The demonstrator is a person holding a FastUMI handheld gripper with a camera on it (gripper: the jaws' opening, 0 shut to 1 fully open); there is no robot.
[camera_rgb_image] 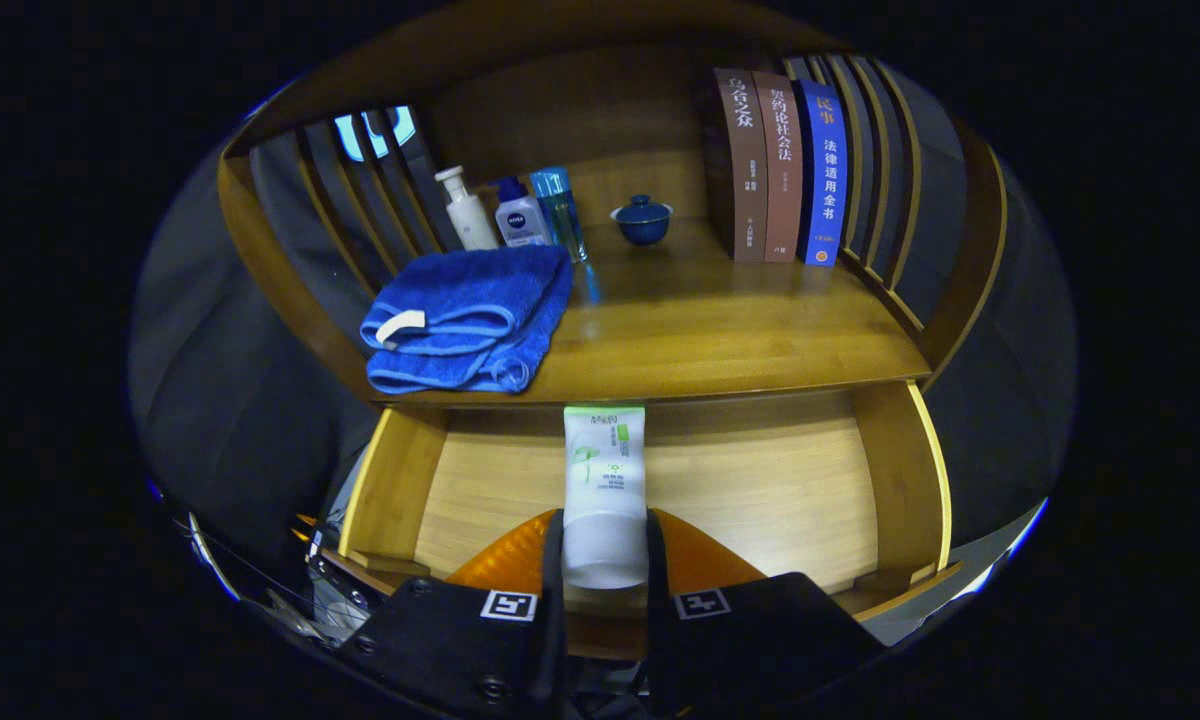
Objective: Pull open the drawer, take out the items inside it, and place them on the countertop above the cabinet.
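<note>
The wooden drawer (890, 480) stands pulled open below the countertop (720, 330). A white tube with green print (604, 470) is held between my two fingers, its cap end toward me and its flat end pointing at the countertop's front edge. My gripper (605, 560) is shut on the tube's lower part, over the open drawer. The drawer floor (760, 490) beside the tube looks bare.
On the countertop lie a folded blue towel (465, 320), a white pump bottle (465, 210), a small blue-capped bottle (518, 215), a tall teal bottle (558, 210), a blue lidded cup (642, 220) and three upright books (785, 165). Slatted wooden sides flank the shelf.
</note>
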